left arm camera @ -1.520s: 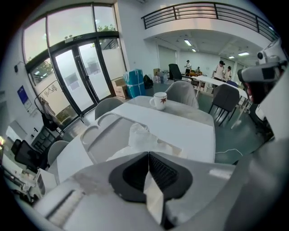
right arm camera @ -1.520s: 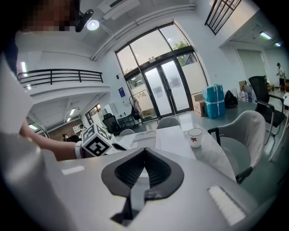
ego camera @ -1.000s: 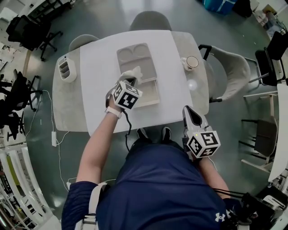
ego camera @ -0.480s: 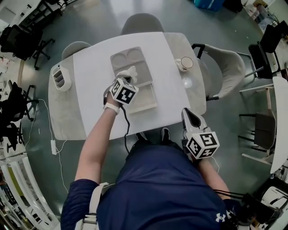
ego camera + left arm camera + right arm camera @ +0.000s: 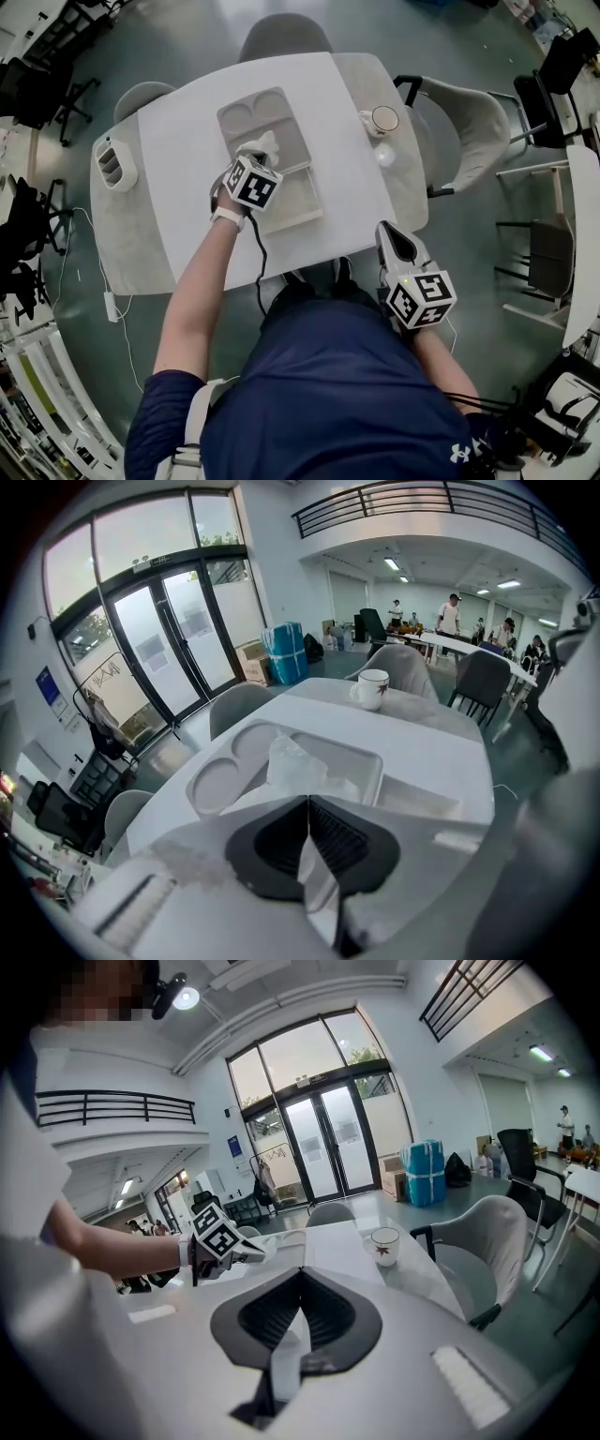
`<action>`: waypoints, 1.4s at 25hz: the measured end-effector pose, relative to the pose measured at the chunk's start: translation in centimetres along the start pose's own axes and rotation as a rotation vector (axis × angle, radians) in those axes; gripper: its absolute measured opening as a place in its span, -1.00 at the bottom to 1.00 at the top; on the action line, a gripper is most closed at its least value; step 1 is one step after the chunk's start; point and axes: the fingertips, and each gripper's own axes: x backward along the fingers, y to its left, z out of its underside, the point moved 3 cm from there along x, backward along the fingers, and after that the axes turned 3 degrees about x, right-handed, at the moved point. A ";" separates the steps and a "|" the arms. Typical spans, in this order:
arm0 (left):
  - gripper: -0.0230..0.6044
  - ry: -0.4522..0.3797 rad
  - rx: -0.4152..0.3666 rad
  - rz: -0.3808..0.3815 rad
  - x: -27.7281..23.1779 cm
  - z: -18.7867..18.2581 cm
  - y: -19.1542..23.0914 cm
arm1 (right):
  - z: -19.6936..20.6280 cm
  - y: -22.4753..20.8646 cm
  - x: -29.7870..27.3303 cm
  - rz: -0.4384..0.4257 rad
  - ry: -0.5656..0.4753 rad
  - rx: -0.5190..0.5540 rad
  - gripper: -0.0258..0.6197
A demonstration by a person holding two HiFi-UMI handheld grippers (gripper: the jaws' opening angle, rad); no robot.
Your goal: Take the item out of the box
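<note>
Overhead view of a person seated at a white table [image 5: 187,187], a gripper in each hand. The item [image 5: 265,145] is a crumpled, translucent white wad, like thin plastic. It sits at the tips of the left gripper [image 5: 264,159], whose jaws are pinched together on it, over the middle of the box [image 5: 298,202]. The box is a pale, open tray with moulded compartments, two of them round. The right gripper [image 5: 389,230] is closed and empty, at the table's near edge. A white cup [image 5: 384,119] stands at the far right and a grey organiser [image 5: 114,164] at the left. Grey chairs [image 5: 281,37] ring the table on a dark floor, and the left gripper view shows tall glass doors [image 5: 159,658].
</note>
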 end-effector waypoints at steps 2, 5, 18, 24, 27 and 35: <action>-0.91 0.008 0.000 0.003 -0.4 0.1 0.0 | 0.0 0.0 -0.1 0.001 0.005 -0.001 -0.92; -0.91 0.019 -0.001 0.006 -0.9 0.2 0.2 | 0.2 0.0 -0.3 -0.001 0.012 -0.001 -0.91; -0.69 0.052 0.012 -0.021 -2.5 0.9 0.1 | 0.6 -0.6 -0.6 -0.013 0.029 -0.006 -0.92; -0.58 0.009 0.048 -0.054 -1.1 0.8 0.5 | 0.4 -0.6 -1.3 -0.031 0.027 -0.002 -0.92; -0.58 -0.026 0.063 -0.070 0.2 0.4 0.6 | 0.2 -0.3 -1.7 -0.053 0.029 0.007 -0.92; -0.58 -0.137 0.121 -0.124 5.3 -0.5 1.1 | -0.5 1.6 -3.0 -0.128 0.033 0.045 -0.92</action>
